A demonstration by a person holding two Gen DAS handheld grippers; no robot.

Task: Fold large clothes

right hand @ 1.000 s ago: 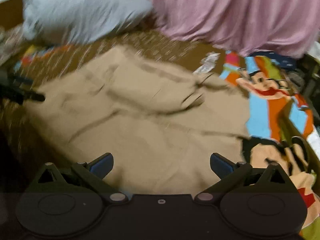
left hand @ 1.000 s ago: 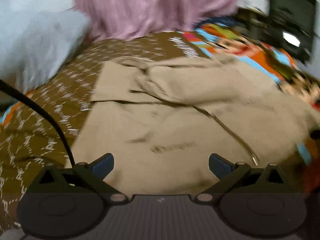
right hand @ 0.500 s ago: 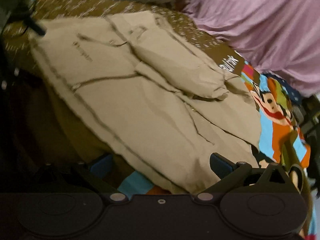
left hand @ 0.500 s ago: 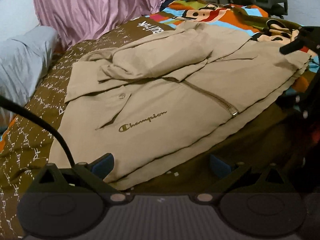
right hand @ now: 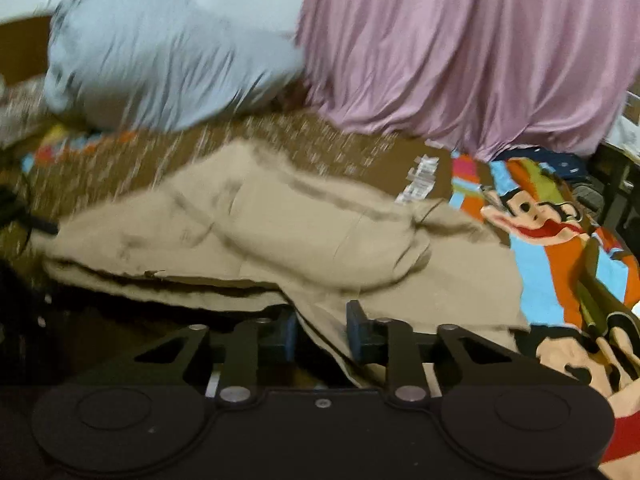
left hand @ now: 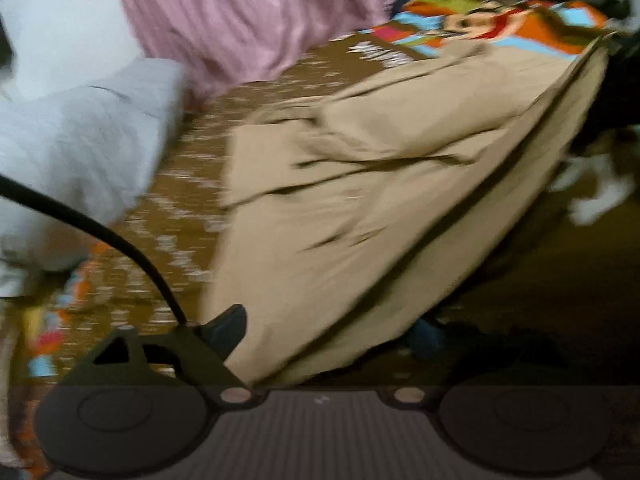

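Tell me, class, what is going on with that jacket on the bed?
A person with a handheld gripper in each hand is folding a tan jacket spread on a patterned bedspread. The right gripper has just been closing, and the jacket's near hem lies between its fingers. The left gripper has just begun closing at the hem's other end, fabric between its fingers, not yet pinched.
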